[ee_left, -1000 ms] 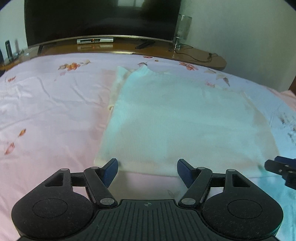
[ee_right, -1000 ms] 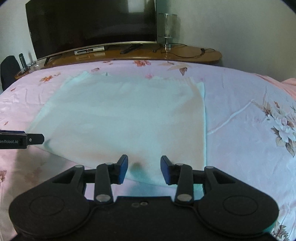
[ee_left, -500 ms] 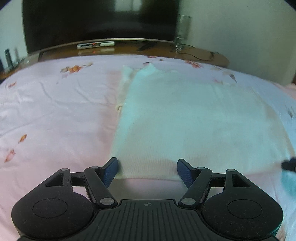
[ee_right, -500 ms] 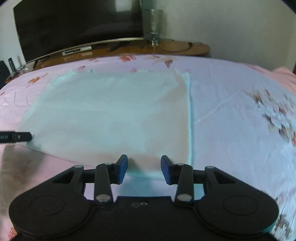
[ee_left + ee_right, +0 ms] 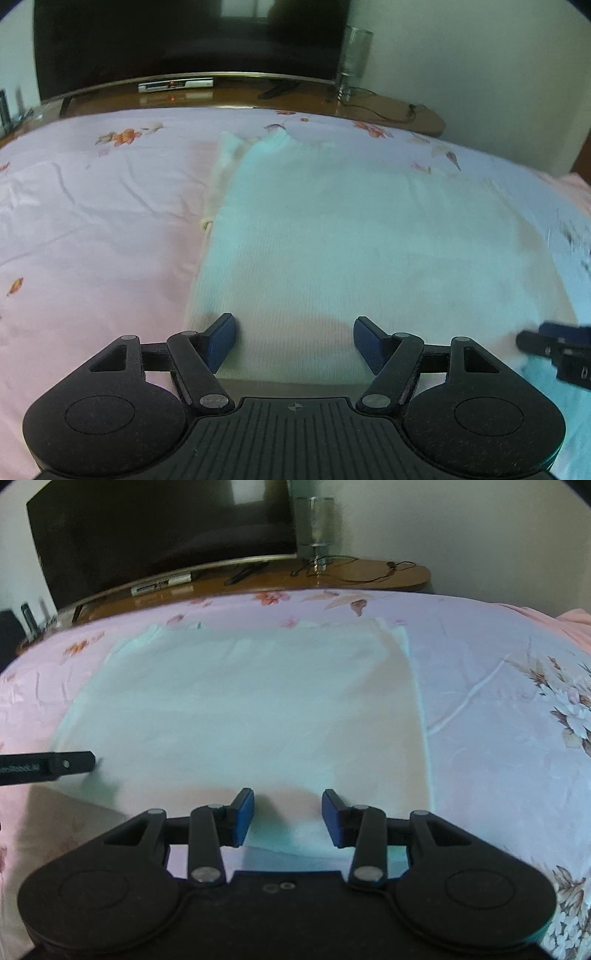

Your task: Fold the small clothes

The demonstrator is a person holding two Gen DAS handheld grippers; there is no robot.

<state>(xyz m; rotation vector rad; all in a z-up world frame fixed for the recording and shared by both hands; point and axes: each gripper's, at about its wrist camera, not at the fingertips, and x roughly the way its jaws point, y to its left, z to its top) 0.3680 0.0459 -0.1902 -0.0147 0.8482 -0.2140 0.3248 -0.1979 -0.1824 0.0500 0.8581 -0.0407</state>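
Garment [image 5: 362, 240], pale and knit, lies flat on the bed [image 5: 92, 221], filling the frame centre. Left tool [image 5: 294, 343] sits at 6 o'clock over the near hem, jaws wide open, gripping nothing. Right tool [image 5: 287, 821] at 6 o'clock over the same hem near the garment's right corner, jaws partly open, empty. TV [image 5: 184, 37] at 12 o'clock.

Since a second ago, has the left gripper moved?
Yes. The left gripper has slid forward over the near hem of the white garment, which lies flat on the bed; its blue pads now sit above the fabric, still open.
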